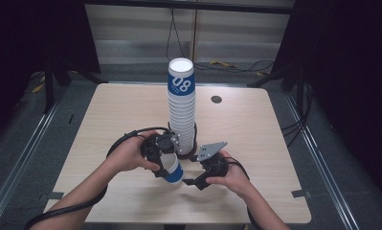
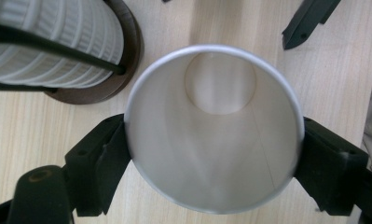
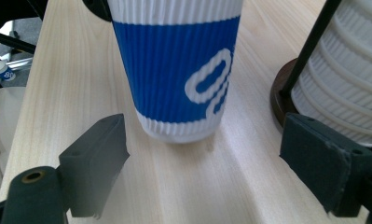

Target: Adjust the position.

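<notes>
Ribbed matt paper cup (image 3: 174, 70) stands on smooth pale wood table (image 1: 131, 110).

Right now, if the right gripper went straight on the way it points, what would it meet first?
Most likely the blue and white cup held by the left gripper. It stands right ahead between the right gripper's open jaws. The stack of cups sits off to one side. Depth is uncertain.

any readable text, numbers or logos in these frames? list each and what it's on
"08": white digits on the blue band of the top cup of the cup stack.
Small white marks under that "08": too small to read.
White looped figure on the blue band of the single cup in the left claw: cropped, not readable as a character.
Tiny cup off the table: blurred digits, possibly "80", unsure.
</notes>
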Demonstrator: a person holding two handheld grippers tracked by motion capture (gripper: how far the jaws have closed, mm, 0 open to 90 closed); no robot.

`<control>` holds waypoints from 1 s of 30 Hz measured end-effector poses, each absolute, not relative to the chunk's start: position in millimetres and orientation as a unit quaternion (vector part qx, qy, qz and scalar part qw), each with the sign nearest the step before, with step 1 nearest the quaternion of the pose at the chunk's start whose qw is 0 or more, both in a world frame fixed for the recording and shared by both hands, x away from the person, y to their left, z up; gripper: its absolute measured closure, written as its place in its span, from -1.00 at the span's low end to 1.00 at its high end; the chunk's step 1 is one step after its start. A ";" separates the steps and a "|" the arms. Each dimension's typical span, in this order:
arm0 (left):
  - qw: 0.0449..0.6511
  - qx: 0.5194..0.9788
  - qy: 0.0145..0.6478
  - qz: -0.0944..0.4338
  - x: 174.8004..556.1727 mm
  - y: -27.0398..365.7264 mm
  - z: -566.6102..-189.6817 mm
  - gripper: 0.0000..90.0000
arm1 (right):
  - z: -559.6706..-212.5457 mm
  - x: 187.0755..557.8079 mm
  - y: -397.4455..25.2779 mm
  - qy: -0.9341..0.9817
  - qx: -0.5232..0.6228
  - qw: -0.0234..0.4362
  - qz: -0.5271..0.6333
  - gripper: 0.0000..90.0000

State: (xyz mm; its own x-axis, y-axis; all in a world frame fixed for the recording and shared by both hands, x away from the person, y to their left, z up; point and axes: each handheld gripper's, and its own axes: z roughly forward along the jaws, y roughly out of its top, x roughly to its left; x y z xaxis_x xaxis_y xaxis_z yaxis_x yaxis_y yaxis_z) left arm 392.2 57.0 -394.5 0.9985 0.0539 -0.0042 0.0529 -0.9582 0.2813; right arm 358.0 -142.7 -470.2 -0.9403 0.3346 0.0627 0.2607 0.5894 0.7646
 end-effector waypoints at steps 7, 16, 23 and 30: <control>0.146 0.989 0.023 0.000 392.0 52.7 -394.0 -0.61 | -470.5 357.6 -139.5 0.887 0.167 0.044 0.427 -0.68; 0.132 0.991 0.019 0.003 390.0 49.3 -393.2 -0.61 | -472.7 357.9 -136.2 0.889 0.163 0.044 0.426 -0.68; 0.131 0.991 0.011 0.007 389.6 46.3 -394.2 -0.61 | -475.3 357.6 -132.1 0.889 0.162 0.044 0.426 -0.68; 0.138 0.990 0.015 0.008 388.8 45.7 -393.6 -0.61 | -477.8 358.2 -127.9 0.887 0.165 0.048 0.428 -0.66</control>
